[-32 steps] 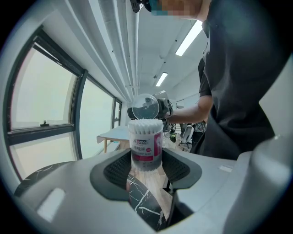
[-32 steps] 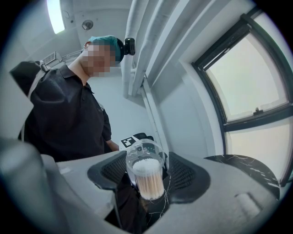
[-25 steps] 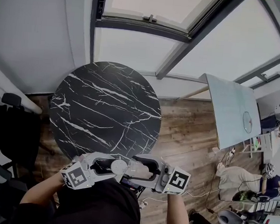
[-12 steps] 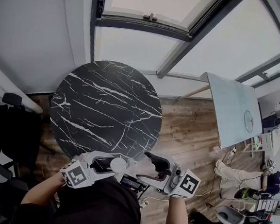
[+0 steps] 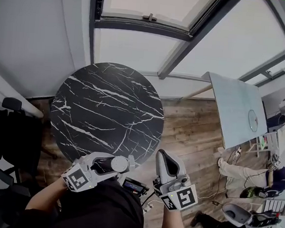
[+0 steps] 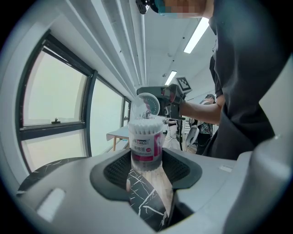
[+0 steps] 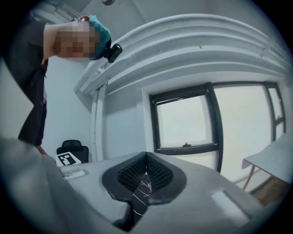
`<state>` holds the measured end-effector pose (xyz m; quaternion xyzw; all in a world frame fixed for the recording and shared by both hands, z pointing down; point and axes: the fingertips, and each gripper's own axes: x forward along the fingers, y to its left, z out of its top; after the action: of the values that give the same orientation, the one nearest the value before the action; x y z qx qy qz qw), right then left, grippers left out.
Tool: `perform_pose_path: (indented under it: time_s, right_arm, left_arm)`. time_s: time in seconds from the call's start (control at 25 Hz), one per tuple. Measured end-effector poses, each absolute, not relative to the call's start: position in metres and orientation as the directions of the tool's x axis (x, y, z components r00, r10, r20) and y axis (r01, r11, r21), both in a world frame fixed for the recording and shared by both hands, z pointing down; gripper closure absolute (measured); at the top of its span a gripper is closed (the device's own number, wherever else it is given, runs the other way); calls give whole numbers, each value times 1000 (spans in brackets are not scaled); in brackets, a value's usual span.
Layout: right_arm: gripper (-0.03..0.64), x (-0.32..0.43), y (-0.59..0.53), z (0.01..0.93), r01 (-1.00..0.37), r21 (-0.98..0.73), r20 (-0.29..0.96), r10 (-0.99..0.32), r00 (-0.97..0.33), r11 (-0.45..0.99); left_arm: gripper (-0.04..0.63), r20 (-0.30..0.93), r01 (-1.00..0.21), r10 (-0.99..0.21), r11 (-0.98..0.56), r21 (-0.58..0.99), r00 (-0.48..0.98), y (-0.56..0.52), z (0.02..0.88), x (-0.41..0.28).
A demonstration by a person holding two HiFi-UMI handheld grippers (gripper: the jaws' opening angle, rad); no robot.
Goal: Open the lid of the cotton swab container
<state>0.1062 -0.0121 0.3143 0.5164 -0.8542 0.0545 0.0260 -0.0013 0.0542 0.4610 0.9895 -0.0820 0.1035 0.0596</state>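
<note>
Left gripper view: left gripper (image 6: pixel 147 170) pinches the container (image 6: pixel 146 141) low, upright in the air. Likely light, stiff, slick plastic, best taken at the lid's rim. Right gripper (image 7: pixel 145 170) has just closed, empty.

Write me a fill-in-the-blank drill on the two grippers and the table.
The left gripper holds the cotton swab container, whose label is white and ____.
The right gripper, its fingers just closed, holds ____.
The black marble table has a ____ top.
Missing words: pink; nothing; round.
</note>
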Motion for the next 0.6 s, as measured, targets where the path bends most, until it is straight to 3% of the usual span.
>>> perform_pose_path:
  time_s: [0.4,0.6]
  right_arm:
    - [615,112,5,371,-976,-122,118,-974,-195,180]
    - [616,105,13,390,-978,-164,134,-979,-154,131]
  left_arm:
    - [376,198,-360,-337,-929,91,920,27,445,-7]
    - [376,163,-485,-468,-871,83,868,8,436,-12]
